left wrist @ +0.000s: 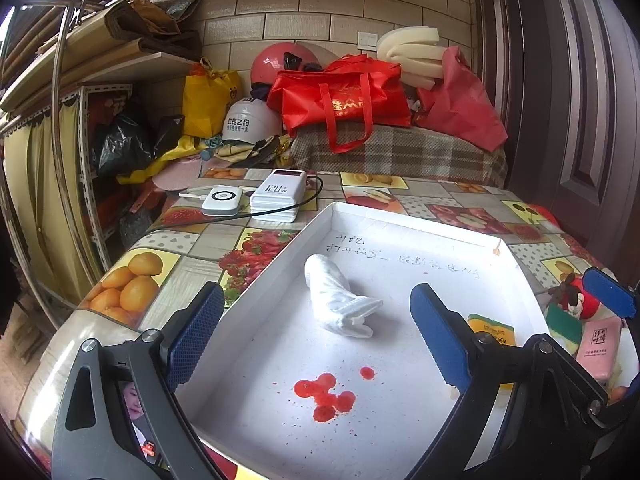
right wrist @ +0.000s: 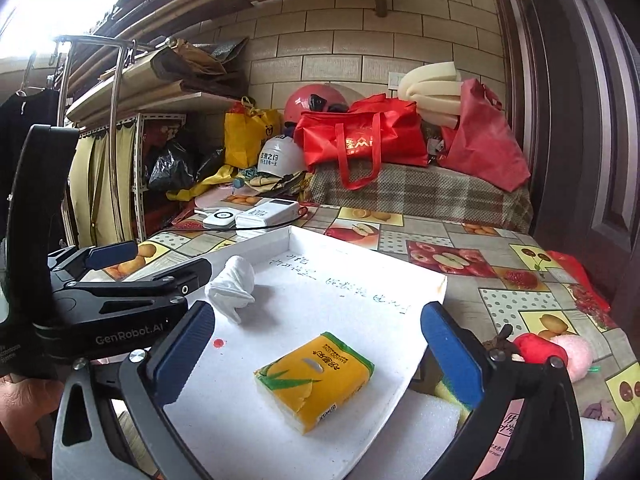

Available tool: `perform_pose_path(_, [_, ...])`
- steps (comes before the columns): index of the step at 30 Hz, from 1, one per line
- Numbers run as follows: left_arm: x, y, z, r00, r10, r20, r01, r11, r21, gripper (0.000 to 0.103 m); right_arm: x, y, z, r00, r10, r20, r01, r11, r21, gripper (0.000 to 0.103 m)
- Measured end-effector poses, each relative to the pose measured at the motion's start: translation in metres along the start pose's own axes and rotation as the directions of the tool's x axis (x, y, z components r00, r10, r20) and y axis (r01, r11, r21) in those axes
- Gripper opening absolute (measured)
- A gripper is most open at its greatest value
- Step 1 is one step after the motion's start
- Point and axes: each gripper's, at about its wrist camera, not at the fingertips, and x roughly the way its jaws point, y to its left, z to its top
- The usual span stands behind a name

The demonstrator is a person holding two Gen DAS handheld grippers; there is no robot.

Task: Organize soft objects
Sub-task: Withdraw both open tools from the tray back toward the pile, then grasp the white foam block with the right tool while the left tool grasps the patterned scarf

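Observation:
A rolled white cloth (left wrist: 340, 298) lies in the middle of a shallow white tray (left wrist: 280, 248); it also shows in the right wrist view (right wrist: 232, 284). A yellow tissue pack (right wrist: 316, 376) lies in the tray (right wrist: 416, 276) nearer its right side, partly seen in the left wrist view (left wrist: 490, 328). My left gripper (left wrist: 320, 336) is open and empty above the tray, just in front of the cloth. My right gripper (right wrist: 320, 356) is open and empty, its jaws on either side of the tissue pack and above it. The left gripper's body (right wrist: 120, 300) shows at the left of the right wrist view.
Right of the tray lie a red plush toy (right wrist: 536, 348), a pink plush (right wrist: 576, 354), a green-yellow sponge (left wrist: 564, 324), a pink pack (left wrist: 600, 354) and white foam (right wrist: 420, 428). Two white power banks (left wrist: 276, 196) with a cable sit at the table's back. Red stains (left wrist: 324, 394) mark the tray.

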Motion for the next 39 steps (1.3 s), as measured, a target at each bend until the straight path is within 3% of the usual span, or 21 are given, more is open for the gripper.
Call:
perform_pose_path(6, [-0.007,0.001,0.001,0.999,-0.024,0.042,0.024,1.000,-0.010,0.095,-0.015,-0.013,-0.011,0.994,0.075,-0.074,-0.074,0.997,0.017,0.103])
perform_pose_path(11, [-0.024,-0.015,-0.004,0.994,-0.039,0.105,0.031,0.996,0.078,0.095,-0.053,-0.034,-0.026,0.994,0.075,-0.083,-0.079,0.996,-0.041,0.103])
perform_pose_path(13, [-0.029,-0.023,-0.007,0.992,-0.073,0.101,0.063,0.993,0.104,0.095,-0.067,-0.042,-0.031,0.991,0.083,-0.103,-0.091,0.993,-0.071,0.103])
perform_pose_path(16, [-0.040,-0.037,-0.014,0.981,-0.177,0.077,0.166,0.978,0.126,0.095,-0.084,-0.058,-0.036,0.988,0.073,-0.133,-0.084,0.993,-0.078,0.103])
perform_pose_path(19, [-0.059,-0.065,-0.024,0.941,-0.338,0.025,0.327,0.924,0.198,0.095,-0.103,-0.083,-0.040,0.993,0.033,-0.111,-0.036,0.999,-0.025,0.103])
perform_pose_path(23, [-0.090,-0.116,-0.044,0.845,-0.526,-0.097,0.524,0.778,0.346,0.095,-0.117,-0.128,-0.047,0.989,-0.072,-0.132,0.083,0.993,0.079,0.103])
perform_pose_path(24, [-0.097,-0.129,-0.049,0.835,-0.539,-0.116,0.537,0.750,0.387,0.095,-0.119,-0.140,-0.049,0.984,-0.097,-0.147,0.113,0.988,0.107,0.103])
perform_pose_path(26, [-0.106,-0.151,-0.058,0.826,-0.542,-0.158,0.549,0.707,0.446,0.095,-0.120,-0.160,-0.054,0.975,-0.121,-0.184,0.151,0.976,0.157,0.103])
perform_pose_path(29, [-0.103,-0.175,-0.067,0.830,-0.505,-0.236,0.551,0.680,0.485,0.095,-0.114,-0.176,-0.063,0.958,-0.115,-0.261,0.169,0.966,0.196,0.103])
perform_pose_path(33, [-0.088,-0.184,-0.072,0.850,-0.437,-0.294,0.526,0.698,0.486,0.094,-0.098,-0.171,-0.068,0.938,-0.081,-0.338,0.152,0.971,0.186,0.103])
perform_pose_path(36, [-0.080,-0.180,-0.073,0.844,-0.430,-0.319,0.535,0.714,0.452,0.094,-0.083,-0.162,-0.070,0.912,-0.080,-0.402,0.152,0.977,0.150,0.103])
perform_pose_path(39, [-0.074,-0.183,-0.075,0.835,-0.423,-0.352,0.547,0.709,0.446,0.094,-0.069,-0.159,-0.077,0.876,-0.067,-0.477,0.143,0.982,0.125,0.103])
